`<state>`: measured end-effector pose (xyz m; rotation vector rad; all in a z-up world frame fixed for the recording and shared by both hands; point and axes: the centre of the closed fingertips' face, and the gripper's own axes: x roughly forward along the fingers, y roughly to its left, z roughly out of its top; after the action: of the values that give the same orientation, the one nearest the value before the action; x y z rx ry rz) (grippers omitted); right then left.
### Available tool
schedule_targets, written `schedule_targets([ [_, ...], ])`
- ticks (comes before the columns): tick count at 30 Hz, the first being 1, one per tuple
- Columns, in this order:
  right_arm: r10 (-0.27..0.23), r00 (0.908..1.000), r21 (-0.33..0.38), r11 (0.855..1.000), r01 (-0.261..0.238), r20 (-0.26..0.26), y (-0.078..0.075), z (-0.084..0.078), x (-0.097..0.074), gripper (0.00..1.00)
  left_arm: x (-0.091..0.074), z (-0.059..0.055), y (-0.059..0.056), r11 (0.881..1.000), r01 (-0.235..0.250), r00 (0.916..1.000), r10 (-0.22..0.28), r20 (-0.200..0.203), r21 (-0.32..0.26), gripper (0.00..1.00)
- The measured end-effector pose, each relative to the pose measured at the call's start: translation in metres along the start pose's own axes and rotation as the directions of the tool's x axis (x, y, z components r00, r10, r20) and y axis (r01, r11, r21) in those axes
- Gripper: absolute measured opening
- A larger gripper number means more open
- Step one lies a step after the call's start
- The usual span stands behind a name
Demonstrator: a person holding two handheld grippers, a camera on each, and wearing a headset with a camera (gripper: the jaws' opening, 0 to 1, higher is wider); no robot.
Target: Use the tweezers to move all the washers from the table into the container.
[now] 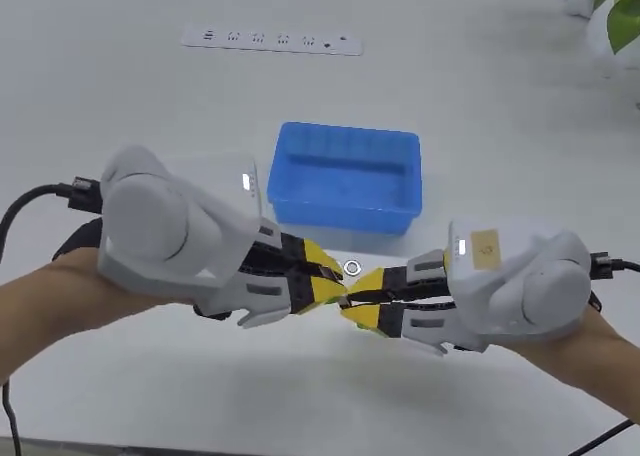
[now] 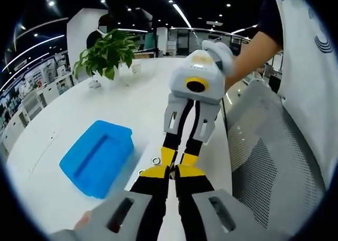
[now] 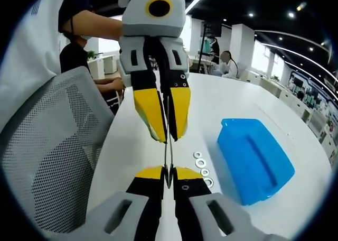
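Right gripper view is showing us both claws pinching the thin tweezers [image 3: 168,156]: the right claw [image 3: 168,178] at one end, the left claw [image 3: 169,138] at the other. Several washers [image 3: 200,163] are lying on the desk [image 3: 232,93] just beside the blue container [image 3: 259,156], which is looking empty in the head view, so we are judging all the moving as yet to come.

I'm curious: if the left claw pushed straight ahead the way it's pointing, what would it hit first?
The right claw, facing the left claw tip to tip with tweezers running between them; actual contact unclear.
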<state>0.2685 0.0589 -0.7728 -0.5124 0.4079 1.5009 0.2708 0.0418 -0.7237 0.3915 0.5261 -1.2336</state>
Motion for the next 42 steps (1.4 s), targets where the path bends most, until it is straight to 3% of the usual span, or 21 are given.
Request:
schedule_targets([
  [5, 0.004, 0.9999, -0.001, 1.000, -0.004, 0.011, 0.003, 0.003, 0.001, 0.07, 0.004, 0.008, -0.007, 1.000, 0.011, 0.9995, -0.011, 0.028, 0.026, 0.08],
  [10, 0.007, 0.9997, -0.030, 1.000, -0.008, -0.023, 0.004, -0.004, 0.006, 0.07, 0.010, 0.002, -0.009, 0.998, 0.023, 0.9997, -0.023, 0.001, 0.050, 0.08],
  [19, -0.008, 0.9994, -0.031, 1.000, 0.007, -0.034, 0.001, -0.003, 0.005, 0.11, 0.008, 0.002, -0.005, 0.998, 0.016, 0.9998, -0.016, 0.010, 0.055, 0.08],
  [30, 0.036, 0.9976, -0.064, 0.997, -0.040, -0.060, 0.005, -0.005, 0.014, 0.15, 0.008, 0.002, -0.005, 0.998, 0.034, 0.9994, -0.034, 0.007, 0.059, 0.08],
  [38, 0.039, 0.9971, -0.067, 0.997, -0.044, -0.065, 0.001, -0.006, 0.014, 0.10, 0.007, 0.001, -0.002, 0.998, 0.037, 0.9993, -0.036, -0.010, 0.055, 0.08],
  [40, 0.040, 0.9973, -0.062, 0.997, -0.044, -0.061, 0.002, -0.006, 0.013, 0.10, 0.005, 0.007, -0.006, 0.998, 0.065, 0.9973, -0.064, 0.035, -0.013, 0.08],
  [42, 0.037, 0.9979, -0.052, 0.998, -0.040, -0.054, 0.002, -0.007, 0.013, 0.10, 0.002, 0.008, -0.003, 0.998, 0.063, 0.9973, -0.062, 0.038, -0.018, 0.09],
])
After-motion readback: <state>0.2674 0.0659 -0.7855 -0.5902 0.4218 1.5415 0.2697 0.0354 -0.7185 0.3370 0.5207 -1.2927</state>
